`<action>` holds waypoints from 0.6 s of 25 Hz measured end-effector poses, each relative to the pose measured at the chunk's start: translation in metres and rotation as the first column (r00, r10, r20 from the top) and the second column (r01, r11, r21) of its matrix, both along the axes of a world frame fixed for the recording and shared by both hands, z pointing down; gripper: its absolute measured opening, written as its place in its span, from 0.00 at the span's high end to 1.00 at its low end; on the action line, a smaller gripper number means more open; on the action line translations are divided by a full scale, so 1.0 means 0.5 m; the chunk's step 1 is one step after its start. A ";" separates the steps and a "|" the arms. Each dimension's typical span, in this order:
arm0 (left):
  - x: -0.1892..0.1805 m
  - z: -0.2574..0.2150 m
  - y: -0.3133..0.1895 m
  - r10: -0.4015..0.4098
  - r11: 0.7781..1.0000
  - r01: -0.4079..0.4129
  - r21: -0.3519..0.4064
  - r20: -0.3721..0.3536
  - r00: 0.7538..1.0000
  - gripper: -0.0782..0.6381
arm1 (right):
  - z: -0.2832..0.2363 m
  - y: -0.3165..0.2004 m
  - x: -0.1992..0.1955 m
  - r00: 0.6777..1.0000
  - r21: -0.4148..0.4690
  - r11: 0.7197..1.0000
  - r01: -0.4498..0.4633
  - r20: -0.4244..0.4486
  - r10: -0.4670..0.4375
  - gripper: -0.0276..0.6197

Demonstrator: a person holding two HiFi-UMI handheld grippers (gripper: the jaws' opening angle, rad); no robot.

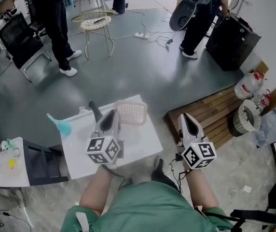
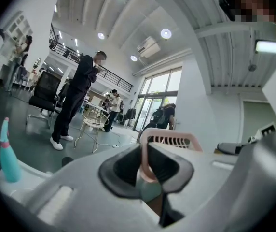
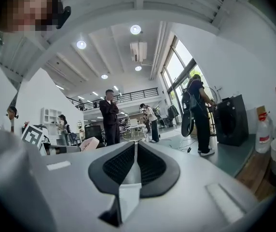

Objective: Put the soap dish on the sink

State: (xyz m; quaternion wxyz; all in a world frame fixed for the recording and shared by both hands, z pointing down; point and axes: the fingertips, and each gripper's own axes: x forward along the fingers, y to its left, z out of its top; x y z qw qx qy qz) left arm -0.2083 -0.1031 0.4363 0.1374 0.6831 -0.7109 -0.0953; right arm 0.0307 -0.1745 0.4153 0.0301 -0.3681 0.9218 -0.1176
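Clamping the near rim of the pale pink plastic soap dish (image 1: 131,112), the left gripper (image 1: 115,116) holds it at the far edge of the white rectangular top (image 1: 140,146). The dish is a shallow, round-cornered tray with a slotted grid floor, at that gripper's 1 o'clock. At 3 o'clock, the right gripper (image 1: 186,119) hangs beyond the top, jaws together on nothing.

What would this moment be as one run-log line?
left gripper: shut on soap dish rim | right gripper: shut, empty, beside sink | soap dish: at sink's far edge, held
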 end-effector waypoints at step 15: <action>0.072 0.041 -0.190 -0.200 0.976 0.201 -0.087 0.021 0.980 0.83 | 0.048 -0.299 -0.005 0.973 -0.076 0.971 0.226 0.067 -0.222 0.93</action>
